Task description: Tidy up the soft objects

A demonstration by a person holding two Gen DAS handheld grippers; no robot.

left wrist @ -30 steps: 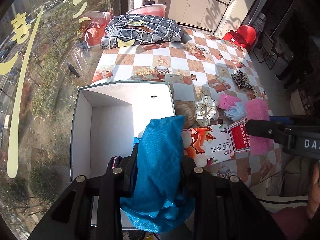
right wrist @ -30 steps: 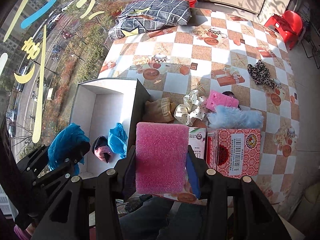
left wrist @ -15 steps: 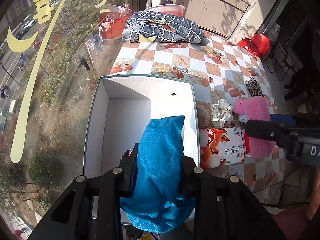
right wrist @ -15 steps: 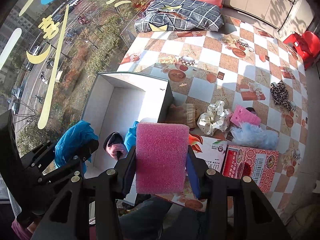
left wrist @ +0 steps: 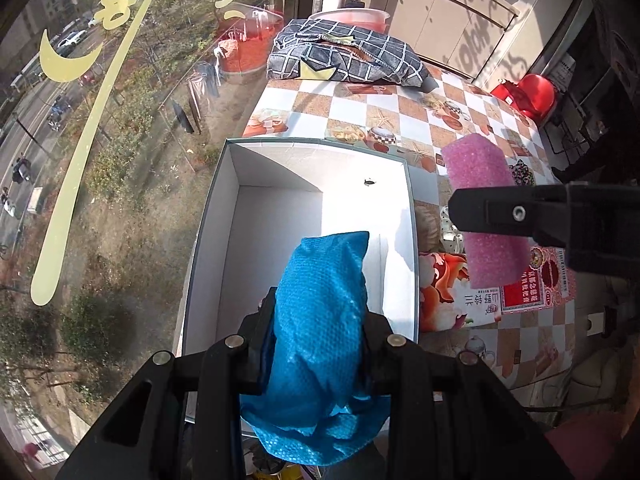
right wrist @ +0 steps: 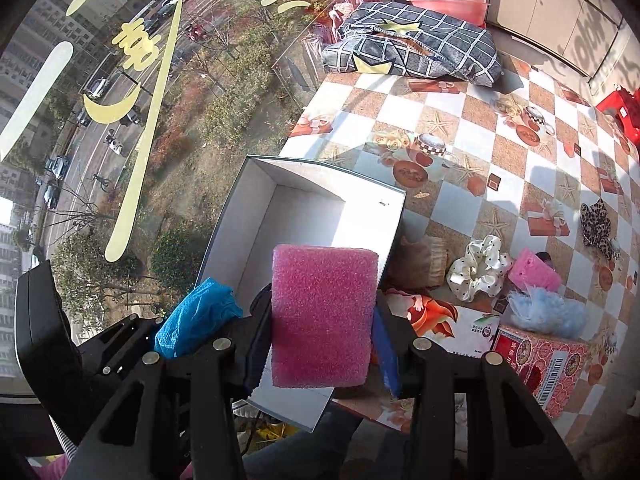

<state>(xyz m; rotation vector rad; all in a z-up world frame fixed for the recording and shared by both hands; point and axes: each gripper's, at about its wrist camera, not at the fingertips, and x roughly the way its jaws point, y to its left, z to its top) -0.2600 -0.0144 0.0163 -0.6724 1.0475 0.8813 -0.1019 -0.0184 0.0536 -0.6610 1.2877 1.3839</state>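
Counter [right wrist: 460, 128], checkered cloth. White box [left wrist: 280, 216], open-topped, at 12 o'clock of both claws. Left claw [left wrist: 316, 344]: clamped on blue bubble wrap [left wrist: 320, 320], over the box's near end. Right claw [right wrist: 320, 344]: clamped on pink foam block [right wrist: 322, 316], above the box's right wall. Advice: carry each well inside the rim before releasing. Printed cartons [right wrist: 540, 364] at 3 o'clock: Chinese lettering, barcode, not legible.

Checkered table [right wrist: 472, 128]: white box [right wrist: 256, 184], pillow [right wrist: 420, 48], scrunchies [right wrist: 478, 268], cartons [right wrist: 540, 364].
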